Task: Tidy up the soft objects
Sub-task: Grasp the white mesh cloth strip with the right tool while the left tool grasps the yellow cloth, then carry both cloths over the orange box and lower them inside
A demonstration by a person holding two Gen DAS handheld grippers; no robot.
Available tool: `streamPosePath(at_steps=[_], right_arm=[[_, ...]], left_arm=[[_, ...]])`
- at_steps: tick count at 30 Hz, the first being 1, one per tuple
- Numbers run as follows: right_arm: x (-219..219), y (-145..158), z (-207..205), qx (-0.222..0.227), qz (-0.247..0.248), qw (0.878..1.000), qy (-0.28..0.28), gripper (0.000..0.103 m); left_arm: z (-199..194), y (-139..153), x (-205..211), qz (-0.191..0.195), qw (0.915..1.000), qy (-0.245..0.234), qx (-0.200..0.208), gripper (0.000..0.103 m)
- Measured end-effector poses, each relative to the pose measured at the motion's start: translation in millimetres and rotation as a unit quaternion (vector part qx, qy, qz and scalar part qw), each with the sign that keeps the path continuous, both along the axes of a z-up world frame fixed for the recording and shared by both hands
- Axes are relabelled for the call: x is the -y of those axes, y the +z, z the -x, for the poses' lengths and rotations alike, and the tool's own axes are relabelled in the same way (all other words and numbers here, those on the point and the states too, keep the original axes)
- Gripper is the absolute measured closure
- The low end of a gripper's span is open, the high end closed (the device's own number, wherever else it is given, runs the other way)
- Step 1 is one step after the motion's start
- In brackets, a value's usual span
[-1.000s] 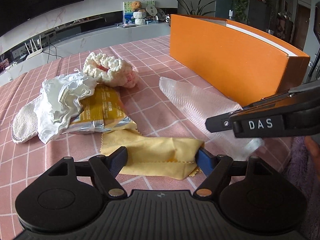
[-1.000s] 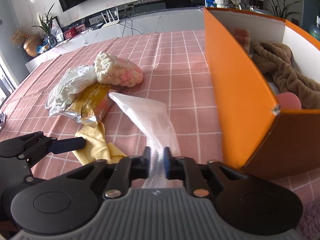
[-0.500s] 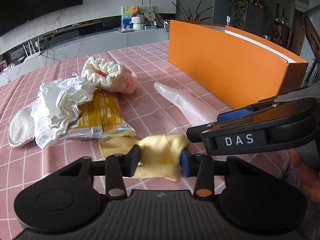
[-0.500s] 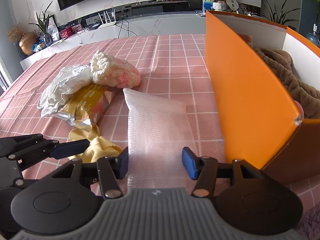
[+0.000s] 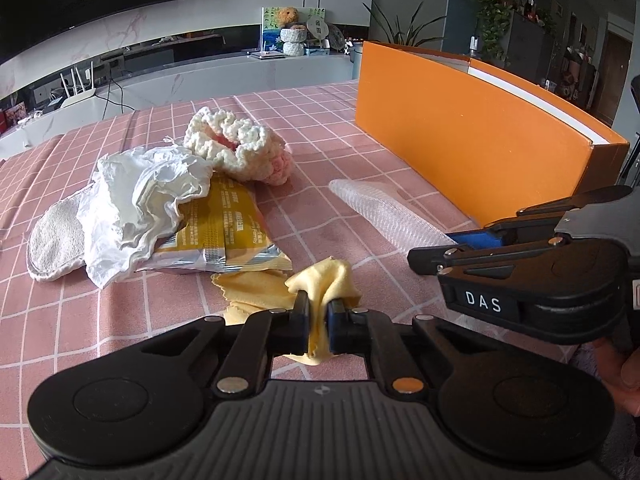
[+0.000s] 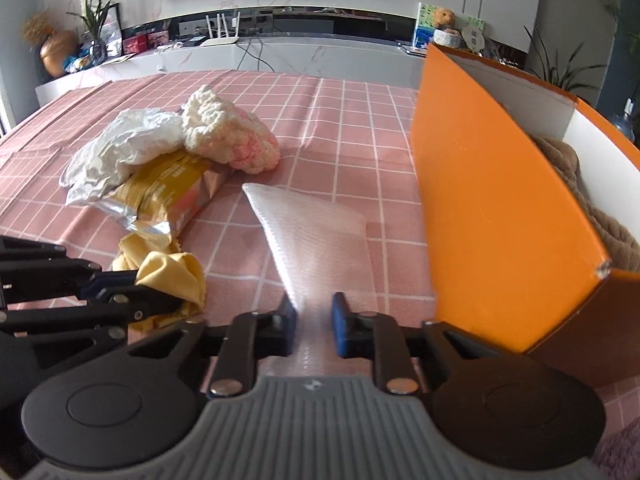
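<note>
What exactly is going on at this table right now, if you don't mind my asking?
A person with two handheld grippers is sorting soft items. The left gripper is clamped on a yellow cloth. The right gripper straddles a sheet of bubble wrap, jaws partly open. An orange box beside them already holds a brown knitted item.

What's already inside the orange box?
In the right wrist view, a brown knitted textile lies inside the orange box against its white inner wall. The near orange wall covers the box floor and anything lower down.
</note>
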State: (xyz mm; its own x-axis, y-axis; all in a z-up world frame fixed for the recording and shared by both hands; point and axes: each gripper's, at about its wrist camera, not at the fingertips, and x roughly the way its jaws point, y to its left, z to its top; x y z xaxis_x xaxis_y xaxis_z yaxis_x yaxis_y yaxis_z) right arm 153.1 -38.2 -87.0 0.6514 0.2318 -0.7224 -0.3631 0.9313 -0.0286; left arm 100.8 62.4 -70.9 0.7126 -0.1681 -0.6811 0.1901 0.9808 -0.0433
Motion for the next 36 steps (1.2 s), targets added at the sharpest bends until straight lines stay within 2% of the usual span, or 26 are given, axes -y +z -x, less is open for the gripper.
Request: streamPosePath(at_steps=[1,2,5,10,17,29,36], right_arm=[[-1.1,0.2,0.7,0.002,0.006,1.0,0.003,0.102],[-1.1,0.4,1.1,0.003,0.008,1.0,0.004,0.103],[2.8,3.9,2.9,-0.002,-0.012,1.0,0.007,0.103],[2.8,18.8,17.2,0.032,-0.023,0.999,0.026,0.103],[13.0,40.1,31.6,0.052,-0.057,0.997,0.029,0.103],[38.6,95.4,60.4,0.097,-0.097,0.99,0.022,0.103],[69.4,131.9,61.1,0.119,-0.117,0.986,0.012,0.103]], left_arm=[[0.7,0.1,0.0,-0.002,1.0,0.0,0.0,0.095],[1.1,0.5,0.0,-0.003,1.0,0.0,0.0,0.095],[3.7,3.6,-0.3,-0.001,1.0,0.001,0.005,0.095],[10.3,15.6,-3.1,0.008,0.9997,0.004,0.024,0.095],[19.7,31.9,-12.7,0.044,0.9982,0.02,0.036,0.095],[29.4,74.9,-4.3,0.068,0.9954,0.024,0.062,0.095],[25.1,104.5,11.6,0.088,0.9923,-0.001,0.087,0.095]])
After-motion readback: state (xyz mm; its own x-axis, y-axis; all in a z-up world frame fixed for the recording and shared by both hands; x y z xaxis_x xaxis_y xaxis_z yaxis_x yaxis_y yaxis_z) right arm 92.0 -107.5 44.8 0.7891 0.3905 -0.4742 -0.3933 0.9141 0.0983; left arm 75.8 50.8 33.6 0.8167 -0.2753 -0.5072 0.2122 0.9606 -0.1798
